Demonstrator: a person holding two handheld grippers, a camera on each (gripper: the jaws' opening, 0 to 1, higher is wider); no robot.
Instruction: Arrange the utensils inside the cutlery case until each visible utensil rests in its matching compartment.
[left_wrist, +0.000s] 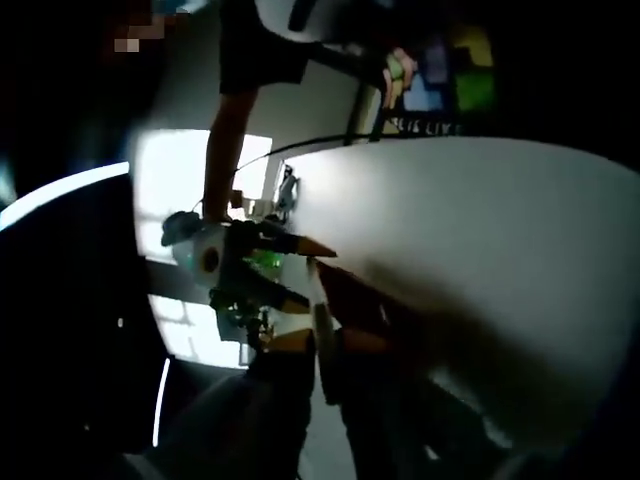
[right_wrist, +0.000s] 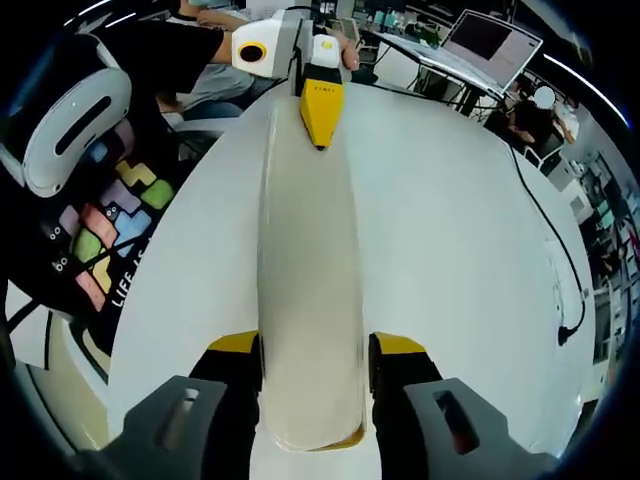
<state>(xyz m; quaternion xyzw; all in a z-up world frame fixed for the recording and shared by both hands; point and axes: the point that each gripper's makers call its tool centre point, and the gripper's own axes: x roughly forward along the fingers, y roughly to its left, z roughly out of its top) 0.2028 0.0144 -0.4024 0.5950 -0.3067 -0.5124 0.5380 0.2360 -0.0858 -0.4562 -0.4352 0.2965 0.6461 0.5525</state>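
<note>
**Case end-on between right claw jaws**

Right gripper view: cutlery case (right_wrist: 305, 290) runs from bottom centre to upper centre on white worktop (right_wrist: 460, 250); right claw (right_wrist: 312, 362) clamped on near end, left claw (right_wrist: 321, 110) at far end, grip state unclear.

My right gripper (right_wrist: 313, 375) is showing matt grey plastic with yellow jaw tips, closing on a smooth, cream plastic case (right_wrist: 305, 300) that is catching a faint sheen. The white table (right_wrist: 450, 250) is looking smooth and matt. My left gripper (right_wrist: 320, 95) is gleaming in glossy white and yellow plastic.
</note>
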